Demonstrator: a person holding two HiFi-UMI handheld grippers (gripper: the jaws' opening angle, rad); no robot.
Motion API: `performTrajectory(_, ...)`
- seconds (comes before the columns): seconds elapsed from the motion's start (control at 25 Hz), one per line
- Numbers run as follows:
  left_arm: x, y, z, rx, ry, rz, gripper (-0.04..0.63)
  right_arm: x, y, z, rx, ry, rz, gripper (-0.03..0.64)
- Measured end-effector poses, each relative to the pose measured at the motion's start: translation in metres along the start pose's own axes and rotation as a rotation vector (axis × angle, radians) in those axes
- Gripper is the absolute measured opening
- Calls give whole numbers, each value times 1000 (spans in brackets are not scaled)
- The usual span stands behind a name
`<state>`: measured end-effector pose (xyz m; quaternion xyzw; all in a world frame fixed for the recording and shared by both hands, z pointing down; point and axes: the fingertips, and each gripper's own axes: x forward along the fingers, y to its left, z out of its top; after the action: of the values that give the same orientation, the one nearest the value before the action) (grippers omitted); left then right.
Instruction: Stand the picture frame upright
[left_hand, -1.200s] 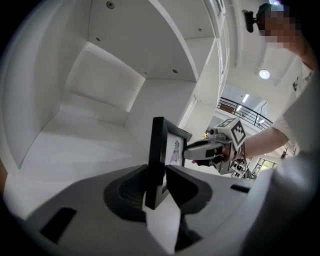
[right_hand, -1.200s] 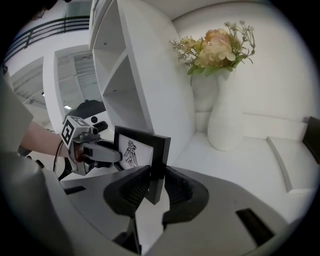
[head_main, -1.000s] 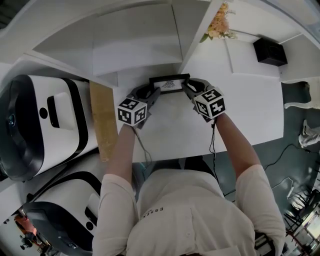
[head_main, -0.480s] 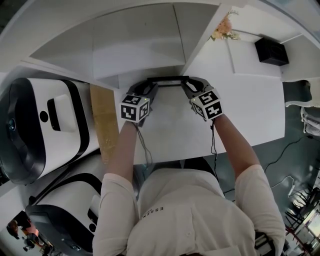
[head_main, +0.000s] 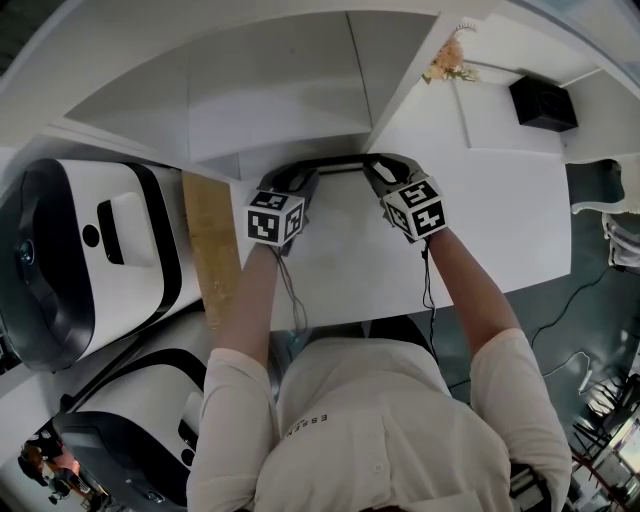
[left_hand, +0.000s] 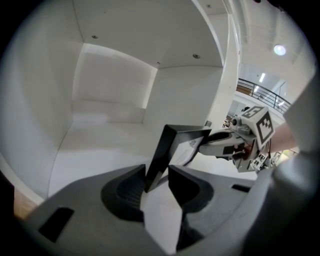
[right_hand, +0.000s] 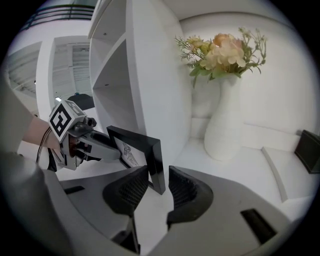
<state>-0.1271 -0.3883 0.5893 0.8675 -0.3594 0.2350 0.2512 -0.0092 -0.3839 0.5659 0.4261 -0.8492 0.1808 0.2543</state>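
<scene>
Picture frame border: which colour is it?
The picture frame is black, clearest in the right gripper view.

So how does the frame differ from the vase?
The frame is black, flat and square-edged; the vase is white and rounded. The frame shows a drawing; the vase holds flowers. Both stand upright on white surfaces.

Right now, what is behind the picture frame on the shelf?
Behind the picture frame I see only the white floor and back wall of the shelf compartment. The frame itself covers the strip of floor directly behind it and any stand on its back.
</scene>
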Motion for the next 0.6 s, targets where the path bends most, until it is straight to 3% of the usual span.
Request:
performTrajectory(0.12, -5, -2, 3, 8, -21, 24, 134, -4, -4, 1, 20, -7, -35, 152)
performTrajectory(0.2, -12, -8, 9, 34, -55, 27, 218, -11, -3, 5, -18, -36, -57, 155)
performTrajectory(0.36, -28, -20, 13, 87, -81, 38, 225, -28, 4, 8, -102, -66, -88, 167)
performTrajectory(0.6, -69, -39, 20, 104, -164, 92, 225, -69, 11, 14, 2, -160, -117, 166)
